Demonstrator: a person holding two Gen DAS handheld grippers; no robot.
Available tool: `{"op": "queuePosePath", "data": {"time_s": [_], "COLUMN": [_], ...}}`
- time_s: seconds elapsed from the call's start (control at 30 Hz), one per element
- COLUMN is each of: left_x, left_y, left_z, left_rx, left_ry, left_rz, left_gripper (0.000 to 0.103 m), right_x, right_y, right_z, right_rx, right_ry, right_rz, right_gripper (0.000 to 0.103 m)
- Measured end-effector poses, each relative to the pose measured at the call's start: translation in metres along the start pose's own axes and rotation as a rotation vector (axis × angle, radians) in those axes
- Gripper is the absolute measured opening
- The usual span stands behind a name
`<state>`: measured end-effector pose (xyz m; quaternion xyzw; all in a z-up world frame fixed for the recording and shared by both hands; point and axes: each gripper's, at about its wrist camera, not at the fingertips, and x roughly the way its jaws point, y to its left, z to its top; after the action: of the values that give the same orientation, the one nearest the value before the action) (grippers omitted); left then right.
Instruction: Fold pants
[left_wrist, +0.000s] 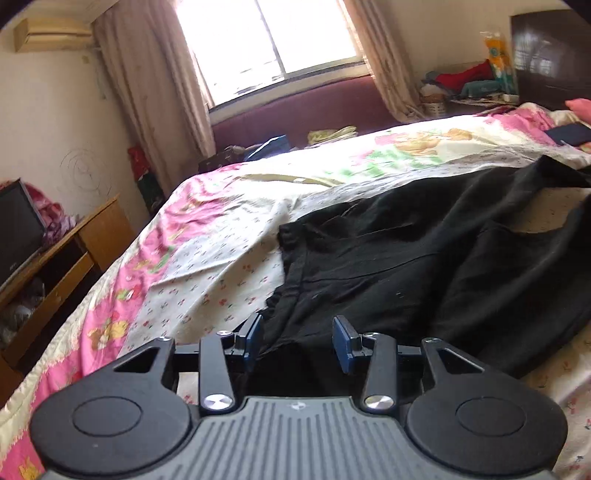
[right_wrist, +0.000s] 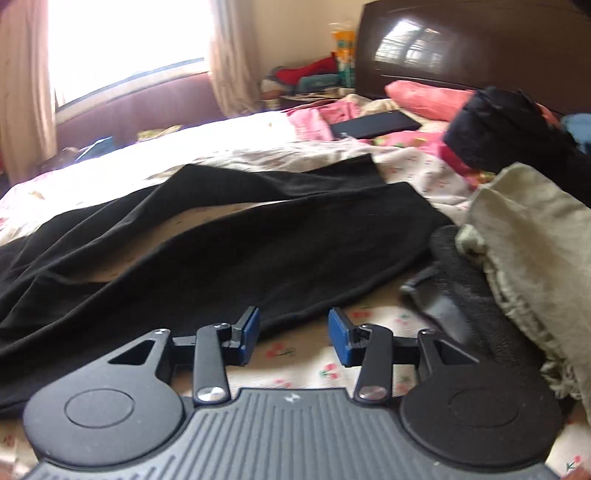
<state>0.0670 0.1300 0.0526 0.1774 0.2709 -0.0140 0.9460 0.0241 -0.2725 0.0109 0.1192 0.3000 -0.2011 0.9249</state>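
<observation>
Black pants lie spread on the floral bed sheet. In the left wrist view the waist end is nearest. My left gripper is open, its blue pads either side of the waist edge, low over the cloth. In the right wrist view the two legs stretch away to the right, slightly apart. My right gripper is open and empty, just at the near hem edge of the closer leg, above the sheet.
A pile of grey-green and dark clothes lies at the right. A dark rolled garment, a pink pillow and a black flat object lie near the headboard. A wooden desk stands left of the bed.
</observation>
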Motion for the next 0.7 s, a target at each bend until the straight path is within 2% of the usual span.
{"op": "queuePosePath", "data": {"time_s": [0.07,0.13,0.2,0.27,0.3,0.33,0.4,0.53,0.6,0.63,0.7], "left_x": [0.002,0.008,0.02,0.034,0.04,0.043,0.051,0.052,0.045,0.041,0.038], "left_y": [-0.042,-0.083,-0.12,-0.163,-0.184,-0.203,-0.232,-0.283,-0.297,-0.299,-0.299], "left_z": [0.018,0.035,0.048,0.059,0.064,0.067,0.074,0.085,0.083,0.081,0.076], "left_rx": [0.052,0.039,0.014,-0.01,-0.016,-0.027,-0.051,-0.033,-0.015,-0.004,0.013], "left_ry": [-0.029,-0.054,-0.052,-0.049,-0.049,-0.051,-0.04,-0.032,-0.036,-0.04,-0.037], "left_rz": [-0.077,-0.212,-0.315,-0.423,-0.466,-0.497,-0.559,-0.643,-0.667,-0.676,-0.678], "left_gripper": [0.06,0.06,0.06,0.06,0.06,0.06,0.06,0.06,0.06,0.06,0.06], "right_x": [0.009,0.02,0.035,0.048,0.053,0.057,0.062,0.078,0.081,0.081,0.069], "right_y": [-0.029,-0.059,-0.08,-0.099,-0.107,-0.112,-0.117,-0.124,-0.128,-0.129,-0.127], "right_z": [0.007,0.01,0.009,0.009,0.009,0.011,0.017,0.037,0.04,0.04,0.038], "right_rx": [0.098,0.217,0.316,0.402,0.451,0.487,0.48,0.449,0.387,0.382,0.425], "right_ry": [0.004,0.022,0.027,0.026,0.032,0.032,0.029,0.006,-0.029,-0.008,0.036], "right_rz": [-0.054,-0.063,-0.093,-0.116,-0.098,-0.08,-0.093,-0.174,-0.224,-0.215,-0.121], "right_gripper": [0.045,0.045,0.044,0.021,0.021,0.02,0.016,0.0,0.0,0.0,0.001]}}
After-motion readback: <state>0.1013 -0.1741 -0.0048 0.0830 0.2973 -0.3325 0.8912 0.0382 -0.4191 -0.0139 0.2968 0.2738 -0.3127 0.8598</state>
